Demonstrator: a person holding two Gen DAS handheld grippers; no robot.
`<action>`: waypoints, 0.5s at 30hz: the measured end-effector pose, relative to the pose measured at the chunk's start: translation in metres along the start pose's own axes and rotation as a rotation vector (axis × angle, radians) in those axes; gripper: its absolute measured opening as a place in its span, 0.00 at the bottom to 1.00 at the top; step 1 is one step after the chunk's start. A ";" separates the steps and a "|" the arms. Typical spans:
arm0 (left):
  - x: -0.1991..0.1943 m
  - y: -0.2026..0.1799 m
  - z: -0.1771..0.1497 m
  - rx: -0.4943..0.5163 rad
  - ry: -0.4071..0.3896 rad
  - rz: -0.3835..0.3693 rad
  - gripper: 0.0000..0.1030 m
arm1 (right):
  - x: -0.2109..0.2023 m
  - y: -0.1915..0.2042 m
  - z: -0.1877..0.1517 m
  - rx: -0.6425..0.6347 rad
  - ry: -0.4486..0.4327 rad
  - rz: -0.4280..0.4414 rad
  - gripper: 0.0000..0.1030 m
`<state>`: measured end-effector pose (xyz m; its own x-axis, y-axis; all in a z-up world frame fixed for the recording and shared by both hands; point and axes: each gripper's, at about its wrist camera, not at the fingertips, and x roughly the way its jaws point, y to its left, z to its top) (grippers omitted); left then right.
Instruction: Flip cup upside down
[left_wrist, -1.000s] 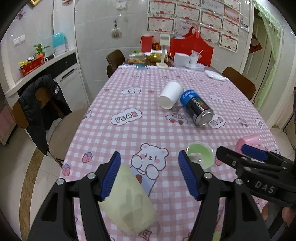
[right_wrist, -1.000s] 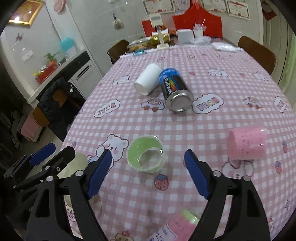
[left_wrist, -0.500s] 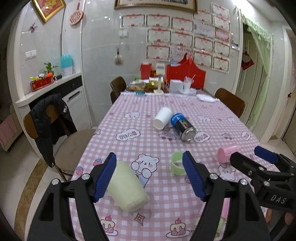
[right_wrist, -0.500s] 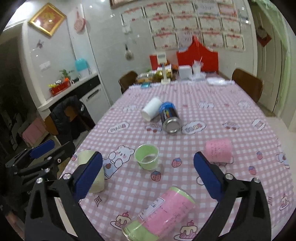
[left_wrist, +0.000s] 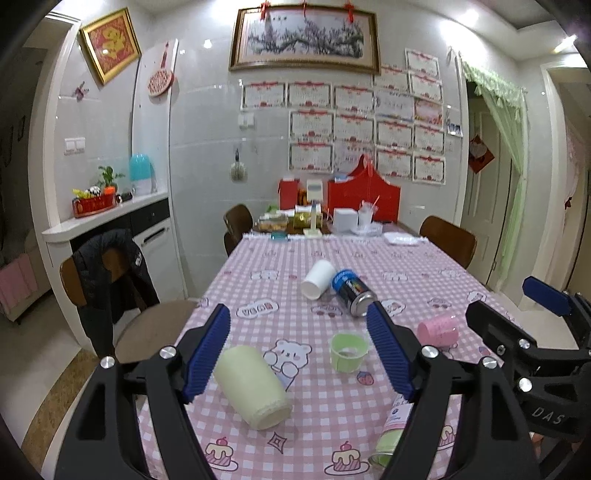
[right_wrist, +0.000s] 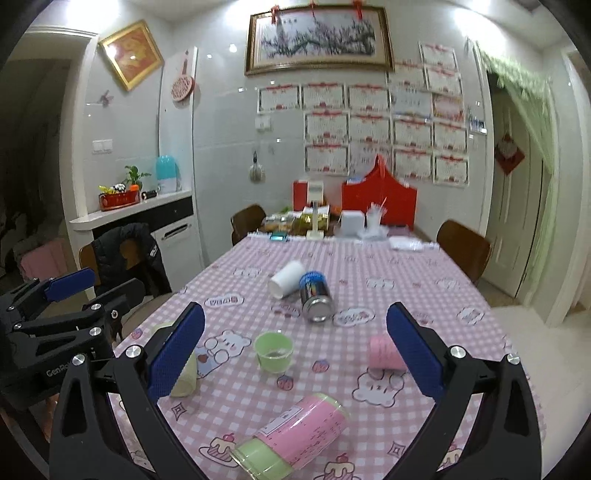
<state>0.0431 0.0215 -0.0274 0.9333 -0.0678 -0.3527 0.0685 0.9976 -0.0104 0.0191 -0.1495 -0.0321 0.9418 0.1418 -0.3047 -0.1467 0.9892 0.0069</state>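
Left wrist view: the green cup (left_wrist: 349, 352) stands upright, mouth up, on the pink checked counter (left_wrist: 424, 273), a little ahead of the two grippers and between them, so its long axis is vertical. It sits right of centre between the wide-open fingers of the left hand-held gripper (left_wrist: 301, 354), and left of centre ahead of the right hand-held gripper (right_wrist: 295, 350), also spread wide and empty. Neither touches it; I judge them about equally near.

I am in the dining room of a home: a long table (left_wrist: 424, 280) with pink checked cloth, wooden chairs (left_wrist: 448, 240), a framed painting (left_wrist: 304, 38) in the upper centre, certificates (left_wrist: 354, 129) on the tiled wall.
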 end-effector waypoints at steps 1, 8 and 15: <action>-0.003 -0.001 0.000 -0.001 -0.013 -0.001 0.73 | -0.004 0.001 -0.001 -0.005 -0.010 -0.003 0.92; -0.022 -0.009 0.000 0.022 -0.111 0.009 0.73 | -0.016 0.002 -0.003 -0.022 -0.094 -0.024 0.92; -0.029 -0.012 0.000 0.023 -0.169 0.020 0.73 | -0.017 0.001 -0.007 -0.023 -0.122 -0.028 0.92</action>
<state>0.0155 0.0115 -0.0170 0.9804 -0.0515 -0.1899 0.0558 0.9983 0.0172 0.0008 -0.1513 -0.0332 0.9753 0.1187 -0.1861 -0.1250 0.9919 -0.0224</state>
